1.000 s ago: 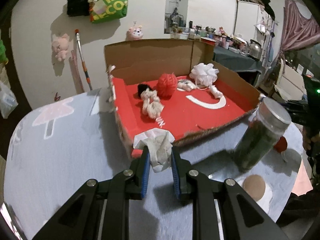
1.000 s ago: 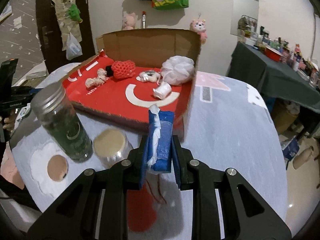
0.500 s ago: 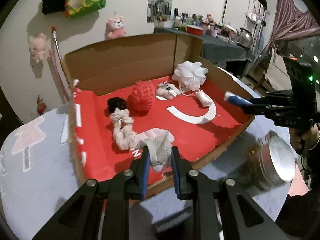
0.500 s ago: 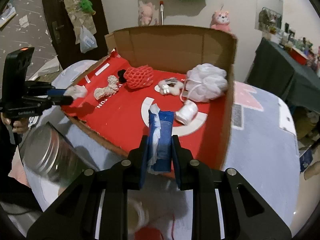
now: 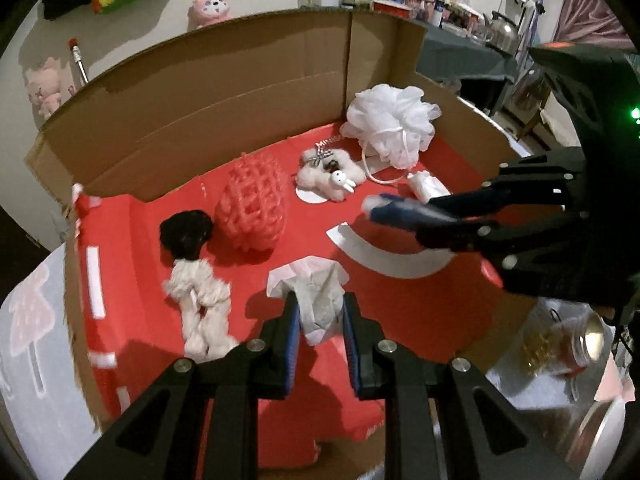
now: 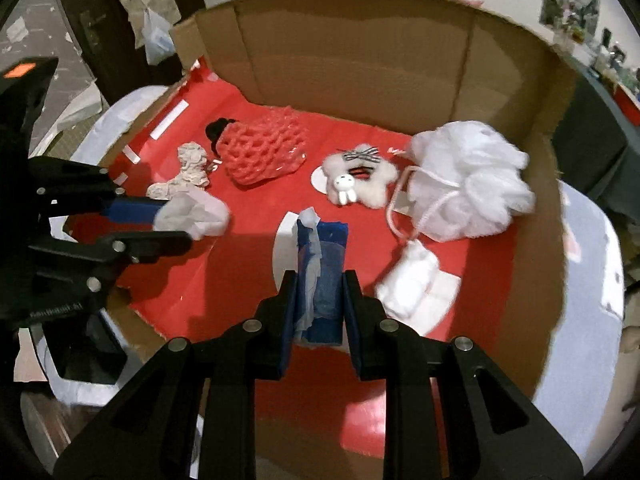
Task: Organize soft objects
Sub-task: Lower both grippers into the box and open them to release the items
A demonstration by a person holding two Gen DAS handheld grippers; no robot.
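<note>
Both grippers hover over the red-lined cardboard box. The left gripper has its fingers clamped on a crumpled white tissue, held above the box's red floor near the front edge. The right gripper has its fingers closed on a blue tissue pack with a white sheet sticking out of its top, held over the white arc printed on the liner. Inside the box lie a white bath pouf, a fluffy white plush clip, a red foam net, a black hair tie, a cream scrunchie and a small white roll.
</note>
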